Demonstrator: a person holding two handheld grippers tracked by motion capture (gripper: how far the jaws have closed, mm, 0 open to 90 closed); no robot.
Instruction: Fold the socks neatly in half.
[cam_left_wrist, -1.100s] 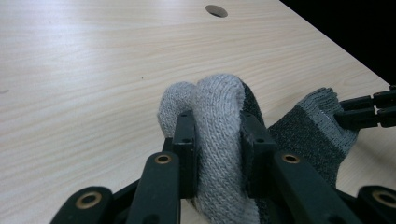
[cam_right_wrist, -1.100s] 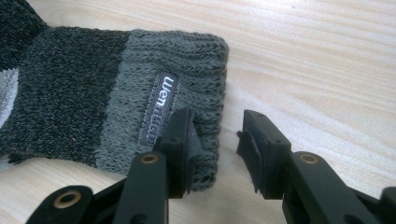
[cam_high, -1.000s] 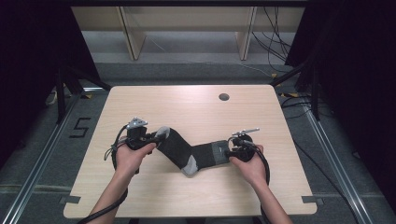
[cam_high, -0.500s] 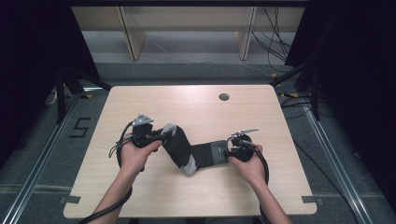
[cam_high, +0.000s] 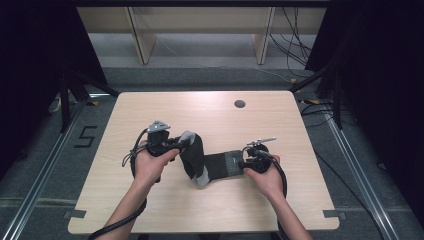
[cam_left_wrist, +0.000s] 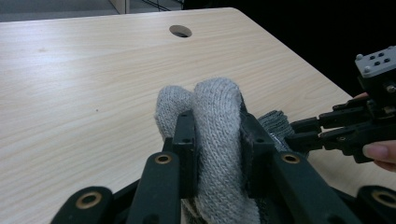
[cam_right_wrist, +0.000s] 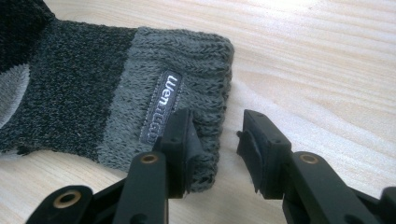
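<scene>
A: What has changed just now?

B: The left gripper (cam_high: 176, 143), clamped on the grey toe of the sock (cam_high: 200, 159), has carried it a little toward the right edge of the table (cam_high: 150, 210) and slightly up. The sock bends more sharply now.

A: And the right gripper (cam_high: 243, 163)?

B: It has not moved. Its jaws stand apart at the ribbed cuff (cam_right_wrist: 187, 93); one jaw lies on the knit and the other is over bare wood, so nothing is pinched.

A: So the meaning?

B: I judge the toe is being folded over toward the cuff. The sock lies in the middle of the table, nearer the front edge.
</scene>
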